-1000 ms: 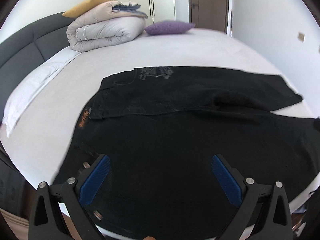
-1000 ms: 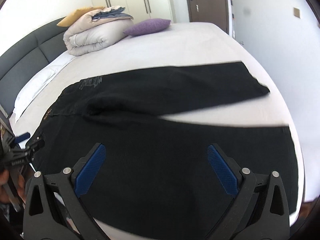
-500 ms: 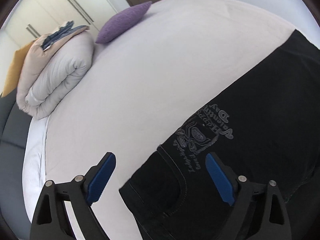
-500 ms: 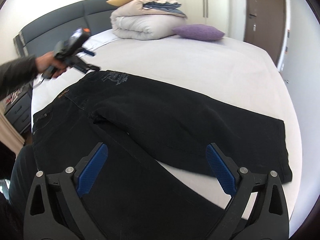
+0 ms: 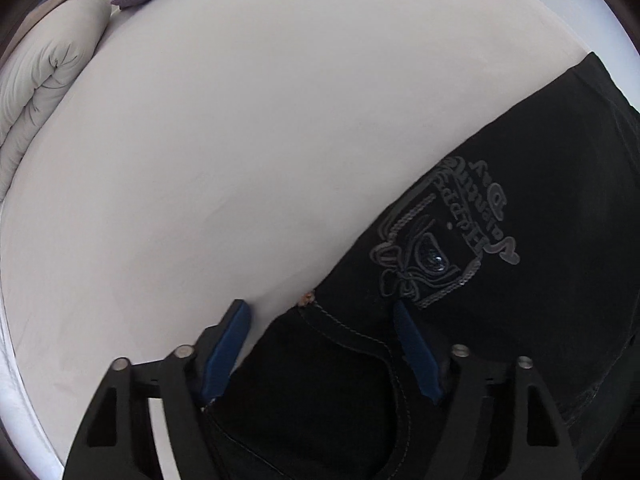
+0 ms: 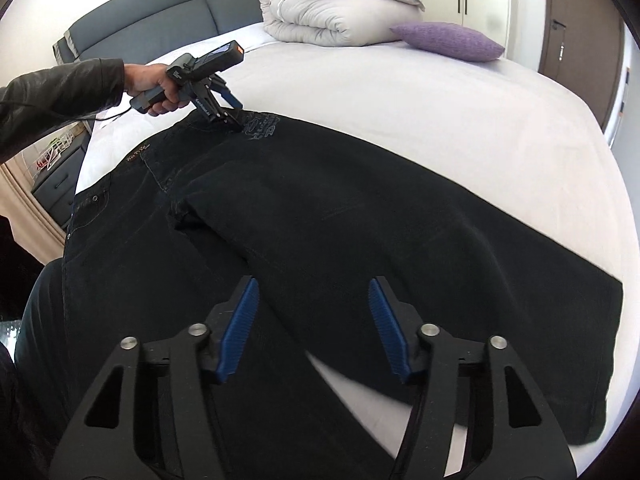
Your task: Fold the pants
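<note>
Across the white bed (image 6: 420, 112) your black pants (image 6: 360, 216) lie flat, waistband toward the headboard, legs running down toward the foot. Embroidered crest (image 5: 444, 240) near the waist reads clearly only from your left wrist. Left gripper (image 5: 320, 312) is closing around the waist edge, not pinching. Right gripper (image 6: 314, 292) is closing above a leg, holding nothing.
</note>
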